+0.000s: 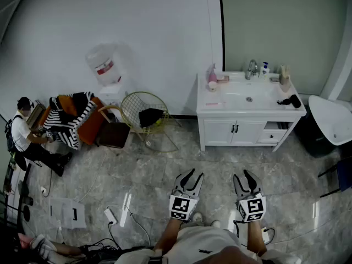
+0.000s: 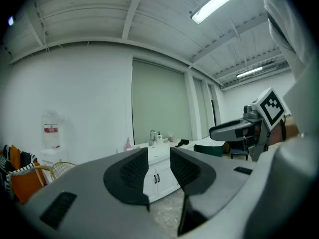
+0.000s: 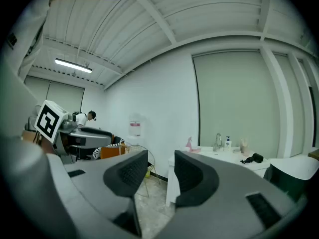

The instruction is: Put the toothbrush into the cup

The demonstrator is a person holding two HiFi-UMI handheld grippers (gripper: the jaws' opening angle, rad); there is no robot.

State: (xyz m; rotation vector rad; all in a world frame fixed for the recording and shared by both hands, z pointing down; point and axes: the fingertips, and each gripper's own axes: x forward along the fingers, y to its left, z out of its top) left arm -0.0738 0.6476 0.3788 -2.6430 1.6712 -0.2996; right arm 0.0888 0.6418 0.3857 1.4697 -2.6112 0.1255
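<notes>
The white vanity [image 1: 220, 130] stands against the far wall, well ahead of both grippers. On its left end is a pink cup [image 1: 212, 85], also in the right gripper view [image 3: 190, 144]. A thin pink item, possibly the toothbrush [image 1: 215, 104], lies near the counter's front edge. My left gripper [image 1: 191, 176] and right gripper [image 1: 243, 176] hang side by side over the floor, both open with nothing between the jaws. The left gripper view [image 2: 158, 156] and right gripper view [image 3: 160, 158] look toward the vanity from a distance.
The counter holds a faucet [image 1: 252, 67], a soap bottle [image 1: 265, 68] and a black hairdryer [image 1: 290, 100]. A wire chair [image 1: 144, 111], a water dispenser [image 1: 107, 73] and a striped-cloth chair [image 1: 71, 117] stand at left, beside a seated person [image 1: 25, 139]. A power strip [image 1: 111, 216] and cables lie on the floor.
</notes>
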